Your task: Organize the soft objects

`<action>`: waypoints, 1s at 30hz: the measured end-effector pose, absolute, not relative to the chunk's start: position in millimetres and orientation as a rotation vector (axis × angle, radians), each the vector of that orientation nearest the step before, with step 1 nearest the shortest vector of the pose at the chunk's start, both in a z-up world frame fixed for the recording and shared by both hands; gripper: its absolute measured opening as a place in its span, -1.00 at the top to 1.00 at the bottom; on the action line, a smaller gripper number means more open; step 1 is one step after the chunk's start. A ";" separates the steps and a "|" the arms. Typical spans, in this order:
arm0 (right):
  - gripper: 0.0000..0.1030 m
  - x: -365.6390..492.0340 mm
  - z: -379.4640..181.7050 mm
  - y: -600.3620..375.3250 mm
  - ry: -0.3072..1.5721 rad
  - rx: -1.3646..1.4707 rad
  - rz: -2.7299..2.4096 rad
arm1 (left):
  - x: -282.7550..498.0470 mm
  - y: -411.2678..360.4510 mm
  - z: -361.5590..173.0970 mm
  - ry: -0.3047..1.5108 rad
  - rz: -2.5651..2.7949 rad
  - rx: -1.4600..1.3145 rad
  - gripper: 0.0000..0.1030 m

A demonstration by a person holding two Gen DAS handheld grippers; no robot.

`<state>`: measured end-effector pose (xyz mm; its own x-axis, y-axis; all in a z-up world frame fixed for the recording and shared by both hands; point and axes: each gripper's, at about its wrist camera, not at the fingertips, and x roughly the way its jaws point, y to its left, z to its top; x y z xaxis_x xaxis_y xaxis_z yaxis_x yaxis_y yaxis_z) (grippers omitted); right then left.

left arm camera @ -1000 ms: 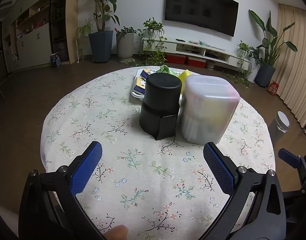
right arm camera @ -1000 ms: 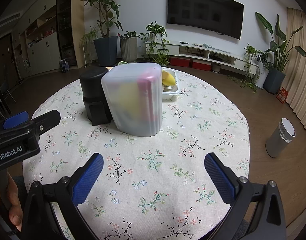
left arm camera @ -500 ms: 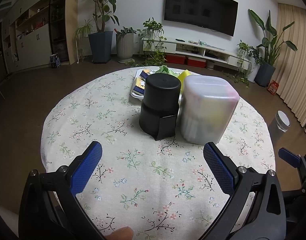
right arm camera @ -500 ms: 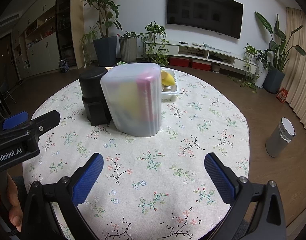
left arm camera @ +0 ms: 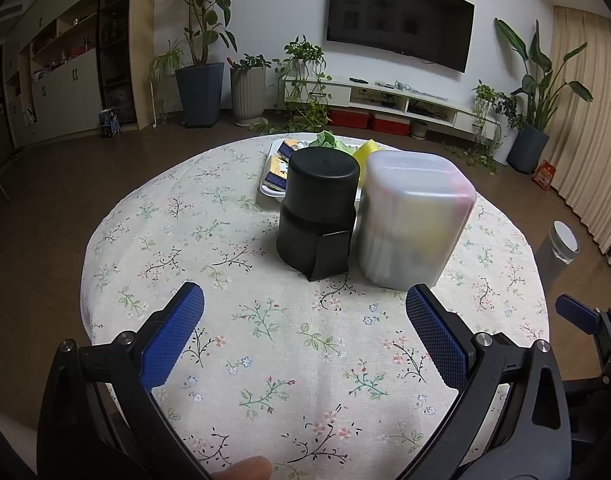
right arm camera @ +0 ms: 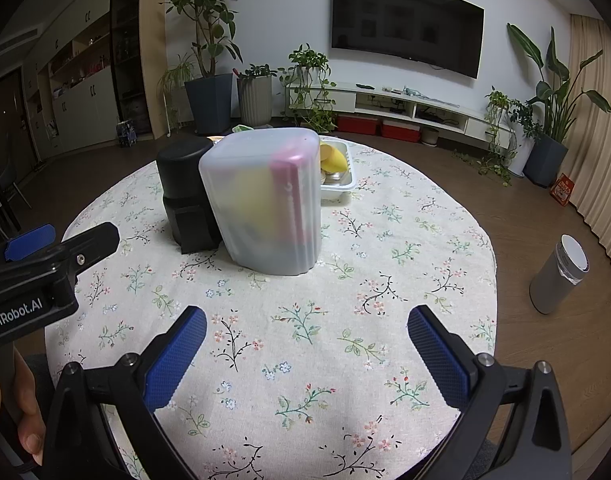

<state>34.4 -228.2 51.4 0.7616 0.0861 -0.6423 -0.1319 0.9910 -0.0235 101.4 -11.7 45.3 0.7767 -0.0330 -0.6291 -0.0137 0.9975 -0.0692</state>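
Both wrist views low, facing table (left arm camera: 233, 320) (shared), right camera rightward.

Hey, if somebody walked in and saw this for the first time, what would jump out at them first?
Probably the two containers side by side in the middle of the round floral tablecloth: a black cylinder and, to its right, a frosted translucent box with yellow and pink shapes blurred inside. Just behind them sits a white tray holding yellow items. Up close, the left gripper and right gripper both hover open and empty over the near edge.
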 end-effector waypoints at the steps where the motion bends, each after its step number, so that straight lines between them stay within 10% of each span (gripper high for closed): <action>1: -1.00 30.9 50.8 -228.0 0.695 -0.069 0.119 | 101.7 -11.2 45.2 0.682 -0.010 -0.072 -0.99; 30: -1.00 34.7 51.9 -229.6 0.699 -0.069 0.121 | 101.0 -12.8 43.4 0.695 0.029 -0.058 -0.99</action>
<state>34.7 -229.6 51.9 0.7587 0.0875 -0.6456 -0.1338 0.9907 -0.0229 101.0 -12.8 43.4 0.7674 0.0073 -0.6411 -0.0462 0.9980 -0.0440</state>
